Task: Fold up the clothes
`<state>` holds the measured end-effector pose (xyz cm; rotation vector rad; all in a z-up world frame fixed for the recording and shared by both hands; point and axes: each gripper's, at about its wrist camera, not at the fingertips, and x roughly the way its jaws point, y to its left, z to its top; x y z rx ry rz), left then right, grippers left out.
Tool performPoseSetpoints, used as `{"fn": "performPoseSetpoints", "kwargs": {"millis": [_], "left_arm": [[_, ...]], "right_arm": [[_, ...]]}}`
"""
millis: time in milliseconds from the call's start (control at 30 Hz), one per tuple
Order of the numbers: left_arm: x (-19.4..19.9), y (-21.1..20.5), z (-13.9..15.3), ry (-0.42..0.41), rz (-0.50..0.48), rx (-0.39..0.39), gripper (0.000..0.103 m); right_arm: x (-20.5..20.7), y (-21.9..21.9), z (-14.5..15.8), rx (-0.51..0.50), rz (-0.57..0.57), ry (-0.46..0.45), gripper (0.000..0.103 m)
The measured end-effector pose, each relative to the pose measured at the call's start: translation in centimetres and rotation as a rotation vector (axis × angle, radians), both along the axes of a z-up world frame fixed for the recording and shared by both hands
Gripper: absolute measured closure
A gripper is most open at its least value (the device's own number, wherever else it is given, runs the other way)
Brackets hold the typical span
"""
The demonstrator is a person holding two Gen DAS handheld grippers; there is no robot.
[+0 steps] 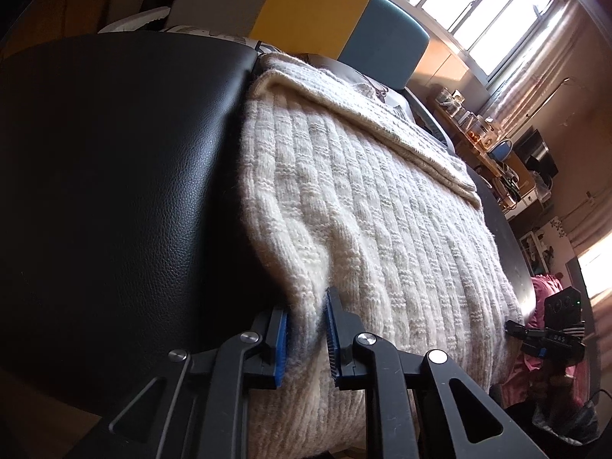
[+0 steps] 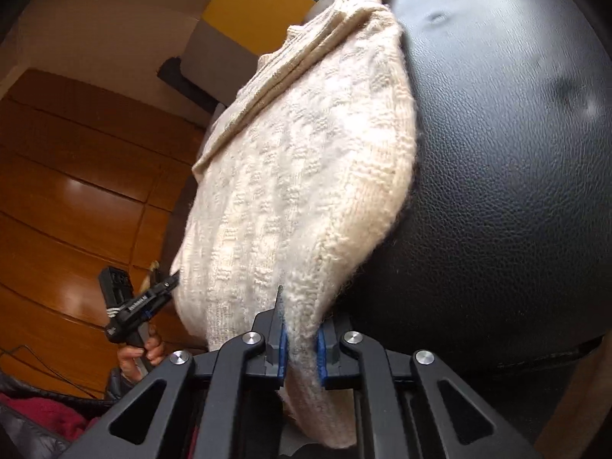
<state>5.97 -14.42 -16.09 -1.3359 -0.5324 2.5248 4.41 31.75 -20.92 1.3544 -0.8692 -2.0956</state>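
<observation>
A cream cable-knit sweater [image 1: 382, 210] lies partly folded on a black leather surface [image 1: 114, 172], its near hem hanging over the front edge. My left gripper [image 1: 306, 331] is shut on the hem's left corner, with knit filling the gap between the blue pads [image 1: 279, 344]. In the right wrist view the sweater [image 2: 298, 160] spreads over the same leather top [image 2: 497, 153], and my right gripper [image 2: 302, 344] is shut on the hem's right corner. Each view shows the other gripper at the far hem edge: the right gripper [image 1: 514, 327] and the left gripper [image 2: 172, 281], held in a hand [image 2: 141, 352].
Behind the surface stands a yellow [image 1: 313, 11] and blue [image 1: 386, 38] panel under a bright window [image 1: 478, 7]. A cluttered shelf [image 1: 478, 134] runs along the right wall. Pink cloth [image 1: 543, 290] and a red garment [image 2: 46, 413] lie low by the wooden floor [image 2: 76, 199].
</observation>
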Motion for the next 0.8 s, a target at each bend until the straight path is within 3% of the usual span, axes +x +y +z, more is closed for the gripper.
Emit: {"fn": "performPoseSetpoints", "kwargs": {"millis": [133, 200, 333, 567, 800], "left_arm": [[0.3, 0.5, 0.2, 0.034, -0.003, -0.045, 0.093], [0.2, 0.0, 0.2, 0.027, 0.003, -0.002, 0.094], [-0.2, -1.7, 0.6, 0.008, 0.023, 0.158, 0.094], [-2.4, -3.4, 4.6, 0.090, 0.029, 0.403, 0.094], [-9.1, -4.0, 8.1, 0.155, 0.024, 0.603, 0.094]], "right_arm": [[0.2, -1.2, 1.3, 0.108, 0.008, 0.022, 0.094], [-0.6, -1.7, 2.6, 0.095, 0.017, 0.051, 0.094], [-1.0, -2.6, 4.8, -0.014, 0.054, 0.156, 0.094], [-4.3, -4.2, 8.5, -0.107, 0.076, 0.255, 0.094], [-9.5, -2.6, 11.3, -0.243, 0.006, 0.308, 0.094]]}}
